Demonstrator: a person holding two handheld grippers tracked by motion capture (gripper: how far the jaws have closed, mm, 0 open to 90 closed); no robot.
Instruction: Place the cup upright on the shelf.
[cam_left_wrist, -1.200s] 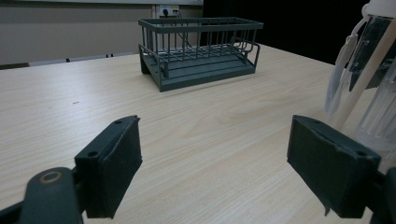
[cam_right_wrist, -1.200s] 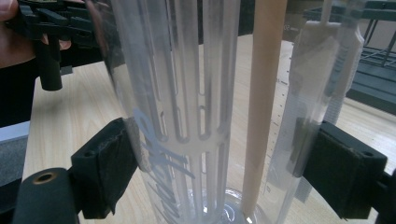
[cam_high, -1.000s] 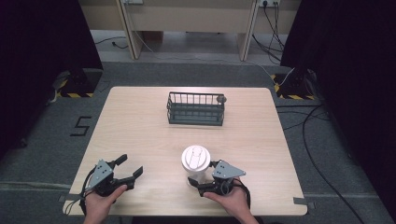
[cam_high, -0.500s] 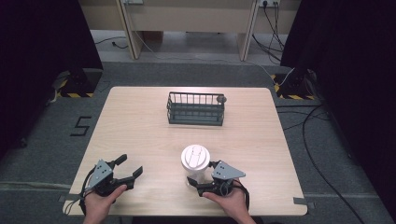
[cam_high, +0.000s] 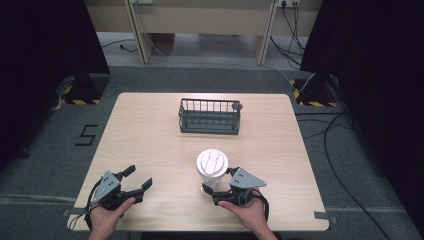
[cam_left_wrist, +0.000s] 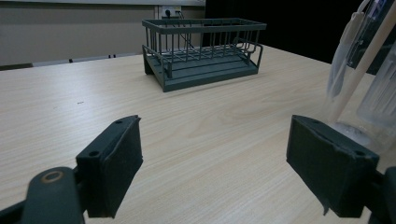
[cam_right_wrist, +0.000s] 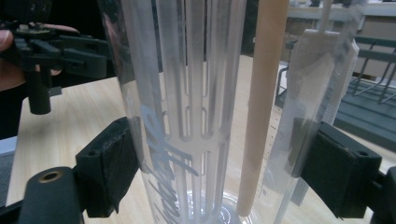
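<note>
Cup (cam_high: 212, 167), clear with a white lid, is clasped low on its wall between the jaws of the right tool (cam_high: 216, 189), upright on the counter (cam_high: 150, 140), a pale stick (cam_right_wrist: 259, 107) seen inside it. The left tool (cam_high: 136, 181) is held released, jaws wide apart over bare counter, well to the left of the right tool. A wire basket (cam_high: 210, 116) stands well ahead of both tools.

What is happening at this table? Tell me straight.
A person works two hand-held tongs at a wooden table. The right tongs have their pads against both sides of a clear plastic tumbler with a white lid, standing near the front edge. The left tongs rest open, holding nothing. A dark wire basket sits farther back.
</note>
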